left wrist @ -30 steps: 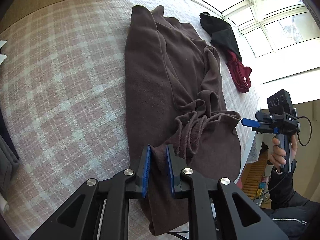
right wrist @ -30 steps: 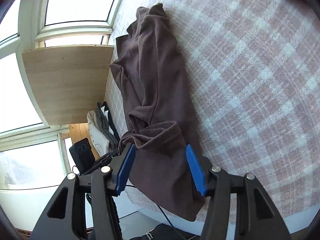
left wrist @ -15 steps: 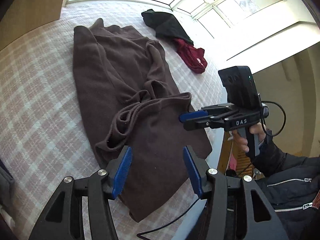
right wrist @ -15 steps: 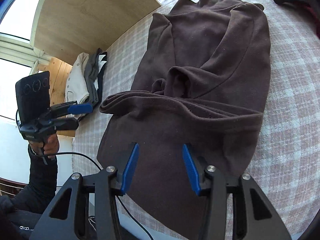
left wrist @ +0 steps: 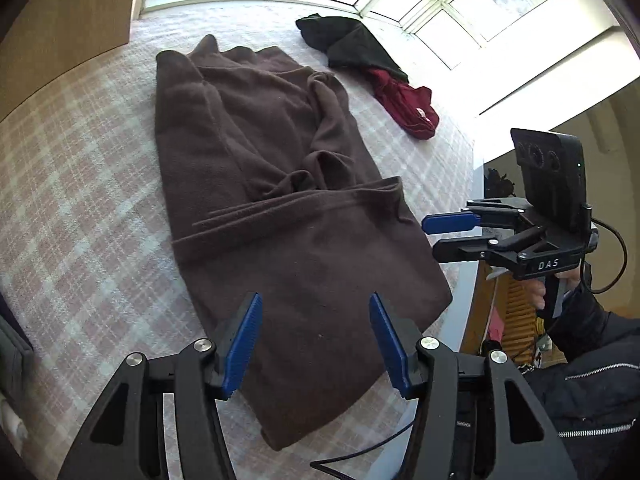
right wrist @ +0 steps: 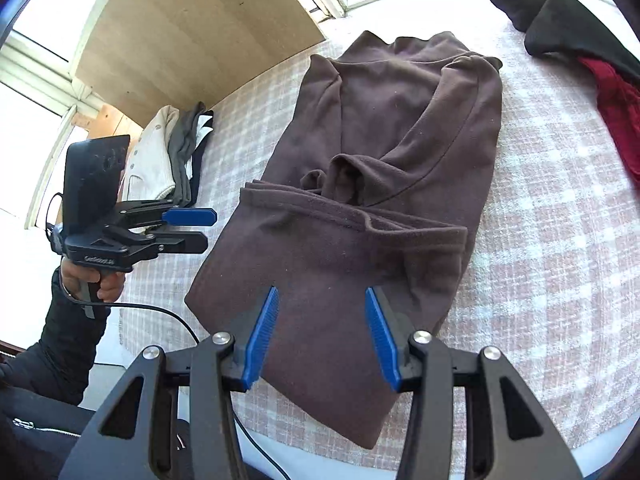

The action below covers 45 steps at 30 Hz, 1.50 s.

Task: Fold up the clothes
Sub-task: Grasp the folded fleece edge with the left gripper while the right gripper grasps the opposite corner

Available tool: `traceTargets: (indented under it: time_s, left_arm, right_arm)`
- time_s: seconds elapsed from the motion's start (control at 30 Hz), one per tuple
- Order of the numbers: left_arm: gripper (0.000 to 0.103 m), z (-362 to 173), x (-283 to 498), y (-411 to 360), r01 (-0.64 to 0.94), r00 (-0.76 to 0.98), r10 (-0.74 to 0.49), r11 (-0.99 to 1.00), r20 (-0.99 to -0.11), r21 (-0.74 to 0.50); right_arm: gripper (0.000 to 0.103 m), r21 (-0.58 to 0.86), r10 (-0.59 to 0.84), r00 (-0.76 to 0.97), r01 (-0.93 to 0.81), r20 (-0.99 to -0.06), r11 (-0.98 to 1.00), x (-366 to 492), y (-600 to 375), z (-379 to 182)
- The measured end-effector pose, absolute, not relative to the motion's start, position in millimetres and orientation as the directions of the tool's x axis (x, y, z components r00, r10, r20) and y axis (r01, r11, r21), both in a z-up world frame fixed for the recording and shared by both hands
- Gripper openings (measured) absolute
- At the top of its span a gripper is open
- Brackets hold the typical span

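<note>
Before you lies a brown sweater (left wrist: pixel 280 208) of soft, matt fleece-like cloth with a faintly fuzzy nap. It rests on a bed cover (left wrist: pixel 80 208) of coarse woven cloth, checked pink and white. Your left gripper (left wrist: pixel 314 338) and right gripper (right wrist: pixel 322 334) are matt black plastic with ribbed blue pads (left wrist: pixel 244 344) and shiny round metal bolts. The wall panel (right wrist: pixel 192 36) beside the bed is smooth pale wood.
</note>
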State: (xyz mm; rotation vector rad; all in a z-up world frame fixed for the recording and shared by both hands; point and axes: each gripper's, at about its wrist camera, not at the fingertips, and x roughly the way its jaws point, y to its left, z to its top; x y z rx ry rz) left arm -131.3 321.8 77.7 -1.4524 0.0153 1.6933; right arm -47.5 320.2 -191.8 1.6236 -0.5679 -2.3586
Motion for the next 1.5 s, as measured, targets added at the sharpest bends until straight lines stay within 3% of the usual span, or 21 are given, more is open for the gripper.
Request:
traceTargets:
  time_s: [0.13,0.27,0.43,0.53,0.6,0.67,0.73,0.83,0.97,1.1,1.3,1.5]
  left_arm:
    - [0.054,41,-106,329,-0.613,0.104,0.485,-0.656,-0.868,-0.440]
    - [0.052,52,-91,321,-0.619,0.081,0.459,-0.672,-0.885,-0.405]
    - [0.051,88,-106,339,-0.674,-0.016,0.499,-0.646,-0.866,-0.360]
    - [0.051,82,-117,361,-0.708,-0.015,0.504,-0.616,-0.864,-0.347]
    - [0.051,56,-122,370,-0.724,-0.014,0.427,-0.627,-0.904,-0.286]
    - [0.053,41,-125,369,-0.740,-0.009,0.428,-0.611,-0.904,-0.282]
    - [0.052,48,-126,362,-0.730,-0.005,0.440,-0.615,-0.898,-0.297]
    - [0.050,71,-114,344,-0.738,-0.046,0.443,-0.619,-0.895,-0.268]
    - [0.053,99,-59,326,-0.862,-0.102,0.436,-0.488,-0.894,-0.139]
    - [0.053,90,-23,334,-0.930,-0.071,0.384,-0.360,-0.921,-0.079]
    - [0.053,63,-22,353,-0.955,-0.112,0.313,-0.297,-0.943,0.014]
    - [0.038,57,-23,353,-0.958,-0.134,0.293,-0.284,-0.947,0.047]
  right_arm:
    - [0.045,0.312,-0.299,-0.292,0.005,-0.908,-0.950,-35,297,-217]
    - [0.045,0.266,-0.268,-0.264,0.043,-0.927,-0.963,-18,285,-232]
    - [0.045,0.305,-0.286,-0.371,0.009,-0.883,-0.952,-30,303,-200]
    - [0.045,0.267,-0.233,-0.432,-0.020,-0.871,-0.963,-48,312,-193]
    - [0.045,0.238,-0.197,-0.411,-0.050,-0.890,-0.970,-61,320,-206]
    - [0.045,0.174,-0.136,-0.365,-0.074,-0.921,-0.982,-72,325,-230]
    - [0.048,0.165,-0.130,-0.343,-0.076,-0.930,-0.983,-75,329,-245]
    - [0.047,0.232,-0.189,-0.369,-0.076,-0.910,-0.970,-60,336,-221]
    - [0.048,0.238,-0.254,-0.410,0.090,-0.876,-0.967,-6,324,-186]
    - [0.048,0.191,-0.271,-0.335,0.252,-0.902,-0.948,27,288,-189]
    - [0.048,0.022,-0.156,-0.318,0.387,-0.935,-0.922,37,250,-218]
    - [0.048,-0.179,0.006,-0.345,0.472,-0.939,-0.863,43,228,-237]
